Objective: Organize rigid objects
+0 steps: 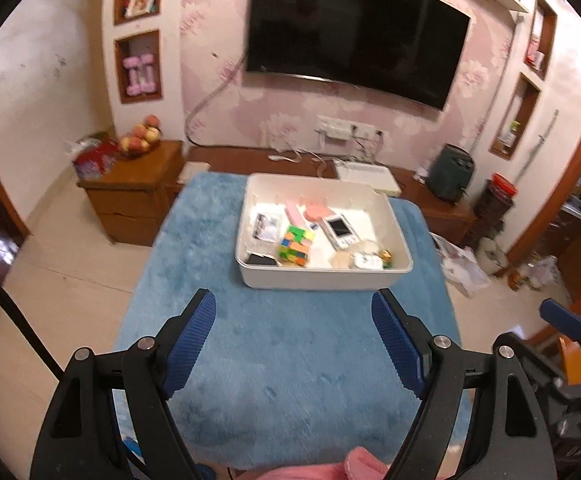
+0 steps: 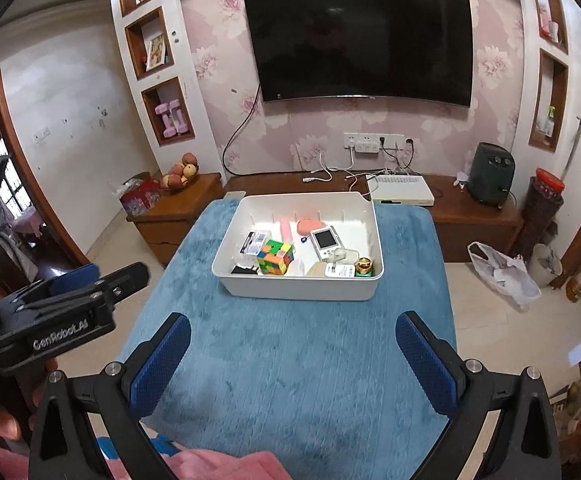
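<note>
A white plastic bin (image 1: 318, 278) (image 2: 298, 290) stands at the far end of a blue fuzzy-covered table (image 1: 282, 360) (image 2: 290, 360). Inside lie a colourful puzzle cube (image 1: 296, 244) (image 2: 275, 257), a small white camera (image 1: 340, 230) (image 2: 324, 242), a pink bar (image 1: 293, 214), a pink pad (image 2: 309, 226), a packaged item (image 1: 267, 227) (image 2: 255, 242), a black piece (image 2: 244, 269) and a gold-green object (image 2: 364, 266). My left gripper (image 1: 294, 312) is open and empty, short of the bin. My right gripper (image 2: 292, 334) is open and empty, also short of it.
The left gripper's body (image 2: 54, 320) shows at the left of the right wrist view; the right gripper's finger (image 1: 562, 314) shows at the right of the left one. Behind the table are a low wooden TV bench (image 2: 470, 208), a fruit bowl (image 2: 180, 176) and a TV (image 2: 364, 42).
</note>
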The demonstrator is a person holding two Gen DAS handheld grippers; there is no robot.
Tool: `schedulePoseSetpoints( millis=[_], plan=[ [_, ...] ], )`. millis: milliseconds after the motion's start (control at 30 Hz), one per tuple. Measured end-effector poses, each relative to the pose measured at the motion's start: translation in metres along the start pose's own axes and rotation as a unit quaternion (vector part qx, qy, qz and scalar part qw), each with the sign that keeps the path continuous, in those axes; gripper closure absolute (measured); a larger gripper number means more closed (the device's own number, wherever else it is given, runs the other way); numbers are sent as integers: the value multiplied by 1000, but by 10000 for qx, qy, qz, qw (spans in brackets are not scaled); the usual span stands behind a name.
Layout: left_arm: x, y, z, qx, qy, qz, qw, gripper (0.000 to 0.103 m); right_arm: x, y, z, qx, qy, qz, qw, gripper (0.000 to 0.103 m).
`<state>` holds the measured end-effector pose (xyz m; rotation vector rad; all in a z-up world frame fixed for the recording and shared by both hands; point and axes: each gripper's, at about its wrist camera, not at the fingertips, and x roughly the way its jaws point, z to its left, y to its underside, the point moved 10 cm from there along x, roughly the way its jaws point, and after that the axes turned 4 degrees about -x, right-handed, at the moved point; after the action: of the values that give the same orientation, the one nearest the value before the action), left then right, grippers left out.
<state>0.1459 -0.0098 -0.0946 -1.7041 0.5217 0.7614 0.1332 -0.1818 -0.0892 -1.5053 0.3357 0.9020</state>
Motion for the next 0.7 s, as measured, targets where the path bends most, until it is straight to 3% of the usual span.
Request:
schedulePoseSetpoints(
  millis=[100, 267, 700],
  plan=[
    [2, 5, 6, 4, -330, -11, 9995, 20, 3, -4, -12, 172, 71, -78, 9998, 0],
    [2, 4, 12, -71, -508, -67, 9987, 20, 6, -9, -19, 350, 69, -169, 9992, 0],
    [7, -9, 14, 217, -294, 50, 9993, 19, 12, -12, 20, 141, 19, -175, 9997, 0]
  ],
)
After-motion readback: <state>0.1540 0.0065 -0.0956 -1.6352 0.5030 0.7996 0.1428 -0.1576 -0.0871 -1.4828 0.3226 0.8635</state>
